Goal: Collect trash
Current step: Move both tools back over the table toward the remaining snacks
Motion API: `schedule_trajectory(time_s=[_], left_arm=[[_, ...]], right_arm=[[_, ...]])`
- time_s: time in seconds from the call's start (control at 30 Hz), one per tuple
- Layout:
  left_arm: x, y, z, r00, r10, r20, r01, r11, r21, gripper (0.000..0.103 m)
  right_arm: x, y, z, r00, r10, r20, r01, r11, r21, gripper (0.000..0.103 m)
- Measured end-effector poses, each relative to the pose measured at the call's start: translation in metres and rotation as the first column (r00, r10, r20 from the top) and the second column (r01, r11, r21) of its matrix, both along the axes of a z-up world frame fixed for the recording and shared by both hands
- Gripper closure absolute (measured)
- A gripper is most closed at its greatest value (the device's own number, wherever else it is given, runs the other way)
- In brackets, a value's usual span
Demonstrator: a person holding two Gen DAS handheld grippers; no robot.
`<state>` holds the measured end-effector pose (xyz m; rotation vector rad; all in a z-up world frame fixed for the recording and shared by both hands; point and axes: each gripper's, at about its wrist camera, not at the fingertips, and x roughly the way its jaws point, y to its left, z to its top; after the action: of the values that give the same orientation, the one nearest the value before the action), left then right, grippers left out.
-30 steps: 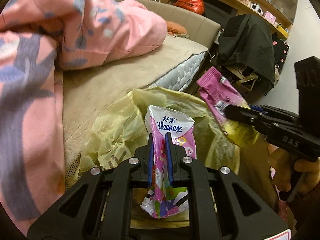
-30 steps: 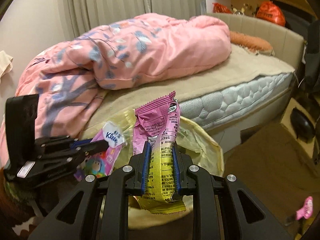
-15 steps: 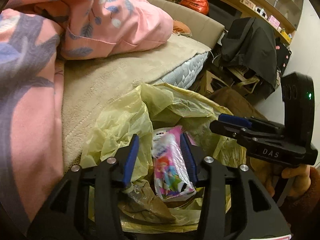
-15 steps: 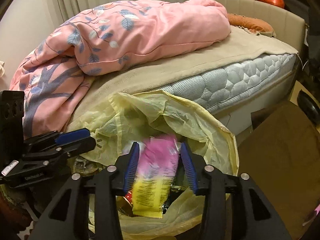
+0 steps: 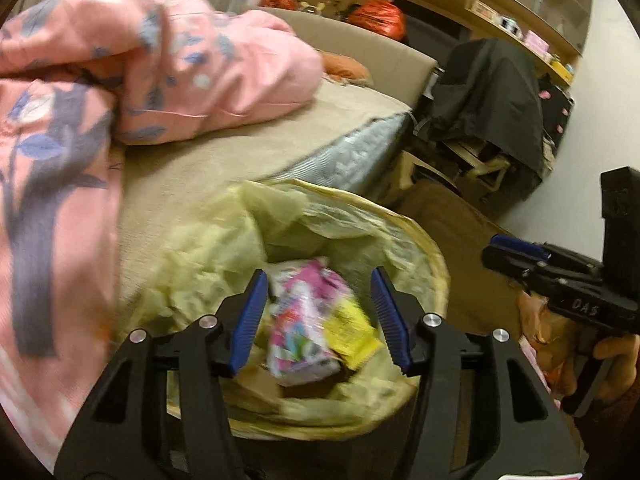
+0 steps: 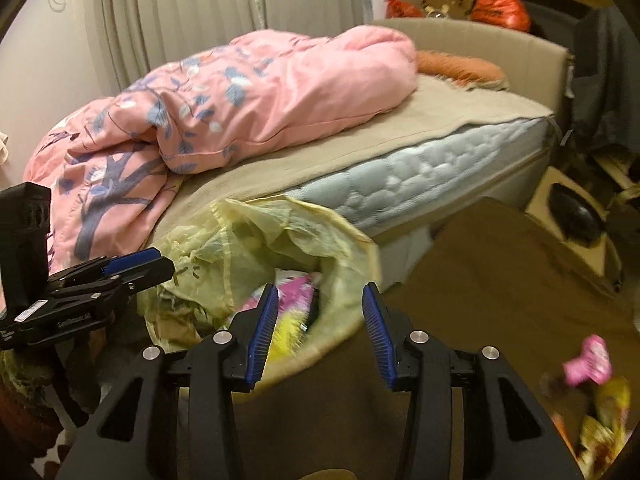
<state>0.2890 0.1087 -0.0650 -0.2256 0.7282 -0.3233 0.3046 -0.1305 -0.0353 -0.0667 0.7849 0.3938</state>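
A second ago each of my grippers was pinching a wrapper over the bin; now both wrappers lie inside it. My left gripper has its fingers spread wide with nothing between the pads, and it hangs just above the bin's mouth. My right gripper is spread too and empty, and it has swung off to the side, so that only its left finger sits over the bin's rim while the other is over the brown floor.

The tissue pack rests on top of the heap in the yellow liner. Its long axis runs roughly away from me, along my left fingers, with the far end tipped a little to the left; the view is blurred, so I cannot tell which face is up. The snack wrapper lies touching it on the right, its yellow end toward me and to the right. From the right wrist I see the same pair as pink and yellow just inside the rim.

So that drop is done, I judge, and both grippers are free. More litter is left: a pink wrapper and some yellow scraps lie on the floor to my right, well apart from the bin. I would turn the right gripper that way next.
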Motion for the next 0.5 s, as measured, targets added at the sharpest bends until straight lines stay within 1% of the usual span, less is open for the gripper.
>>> schedule_trajectory(time_s=[0.17, 0.27, 0.4, 0.47, 0.5], left_arm=[[-0.013, -0.048, 0.003, 0.993, -0.117, -0.002, 0.117, 0.993, 0.020, 0.051], [-0.020, -0.077, 0.006, 0.980, -0.200, 0.013, 0.200, 0.980, 0.024, 0.050], [-0.024, -0.117, 0.010, 0.947, -0.319, 0.038, 0.319, 0.948, 0.012, 0.050], [-0.024, -0.139, 0.009, 0.926, -0.376, 0.024, 0.376, 0.927, -0.007, 0.050], [-0.024, -0.145, 0.009, 0.920, -0.392, 0.018, 0.392, 0.920, -0.016, 0.050]], right_arm=[[-0.042, -0.055, 0.012, 0.996, -0.085, 0.038, 0.086, 0.996, -0.028, 0.061], [-0.072, -0.099, 0.014, 0.984, -0.167, 0.059, 0.171, 0.983, -0.064, 0.061], [-0.100, -0.148, 0.011, 0.962, -0.263, 0.070, 0.269, 0.959, -0.088, 0.061], [-0.113, -0.171, 0.007, 0.952, -0.300, 0.059, 0.304, 0.949, -0.080, 0.061], [-0.119, -0.182, 0.004, 0.947, -0.318, 0.050, 0.321, 0.944, -0.075, 0.061]])
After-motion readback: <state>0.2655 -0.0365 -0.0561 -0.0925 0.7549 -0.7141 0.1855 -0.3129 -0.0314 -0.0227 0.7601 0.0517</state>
